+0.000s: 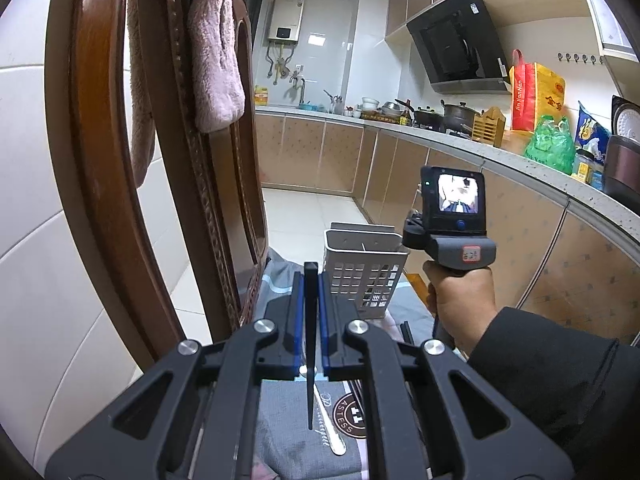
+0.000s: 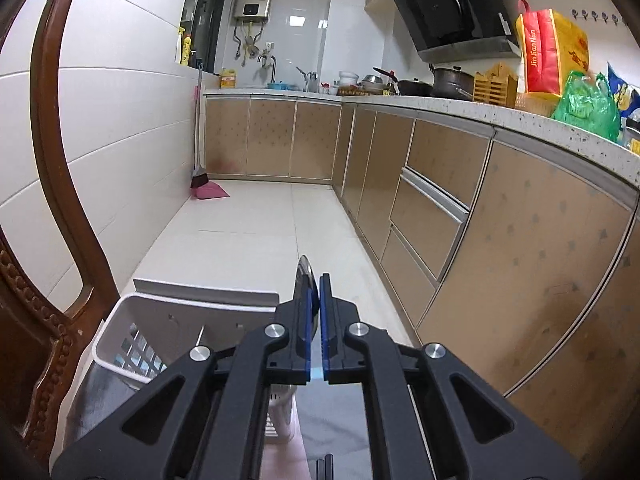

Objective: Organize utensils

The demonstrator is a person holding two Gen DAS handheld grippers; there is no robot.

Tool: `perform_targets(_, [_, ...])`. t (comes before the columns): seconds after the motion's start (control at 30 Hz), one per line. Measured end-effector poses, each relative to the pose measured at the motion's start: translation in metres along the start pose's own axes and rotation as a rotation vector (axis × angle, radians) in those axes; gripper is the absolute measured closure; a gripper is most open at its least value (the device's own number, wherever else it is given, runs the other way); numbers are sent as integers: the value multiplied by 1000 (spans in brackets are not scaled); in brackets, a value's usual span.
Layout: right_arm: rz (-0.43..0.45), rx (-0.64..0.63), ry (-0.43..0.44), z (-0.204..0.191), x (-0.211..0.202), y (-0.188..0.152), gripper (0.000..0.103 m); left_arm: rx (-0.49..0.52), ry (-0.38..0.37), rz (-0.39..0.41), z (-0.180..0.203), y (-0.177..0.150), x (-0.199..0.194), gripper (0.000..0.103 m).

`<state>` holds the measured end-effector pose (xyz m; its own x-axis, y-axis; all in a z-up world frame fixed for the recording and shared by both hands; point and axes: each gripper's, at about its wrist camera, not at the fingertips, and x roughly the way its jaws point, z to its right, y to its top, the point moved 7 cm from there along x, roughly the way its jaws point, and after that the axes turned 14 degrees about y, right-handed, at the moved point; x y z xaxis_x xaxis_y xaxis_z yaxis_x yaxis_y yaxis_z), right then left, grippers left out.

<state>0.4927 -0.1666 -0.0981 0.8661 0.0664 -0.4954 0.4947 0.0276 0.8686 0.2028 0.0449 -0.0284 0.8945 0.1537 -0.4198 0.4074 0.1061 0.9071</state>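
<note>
Left gripper clamped on black chopstick, stick upright between blue pads, tip hanging below jaws. White perforated utensil holder just ahead-right of left gripper, on grey patterned cloth. Metal spoon lies on cloth beneath left gripper. Right gripper clamped on metal spoon bowl, bowl edge-on, poking above pads. Holder sits lower-left of right gripper. Wooden chair back left of left gripper.
</note>
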Motion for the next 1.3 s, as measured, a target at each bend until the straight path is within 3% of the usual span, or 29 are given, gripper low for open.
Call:
perform_targets(0.07, [-24,-11,11,-1,-2,-1,97,1,6,0,1,0,-1,96])
perform_targets(0.13, [-35,-18,31,0,-8,-2,83,4,11,-4,2,0,0,96])
perform_targets(0.2, [-19,-21,37,6,-21,0,49,8,17,-3,3,1,1,96])
perform_targets(0.3, [36,-3,81,16,-56,4,37,11,12,-6,8,5,4,96])
perform_targets(0.4, [103,48,199,25,-99,-2,28,-11,-10,-18,11,13,8,96])
perform_targets(0.5, [243,83,275,44,-156,-27,15,-15,-28,0,20,35,17,96])
perform_targets(0.67, [321,233,289,86,-193,-90,15,-73,-73,65,40,96,43,96])
perform_targets(0.73, [276,356,294,103,-185,-115,15,-113,-71,124,49,128,57,96])
perform_targets(0.8, [238,424,358,108,-177,-118,15,-134,-39,154,56,152,75,96])
perform_targets(0.9, [279,363,328,115,-183,-111,15,-159,-19,159,68,173,105,96])
perform_targets(1.03, [269,393,336,128,-180,-113,15,-152,36,128,79,171,158,96])
perform_targets(1.3, [230,363,347,136,-170,-112,15,-215,33,-86,89,112,256,96])
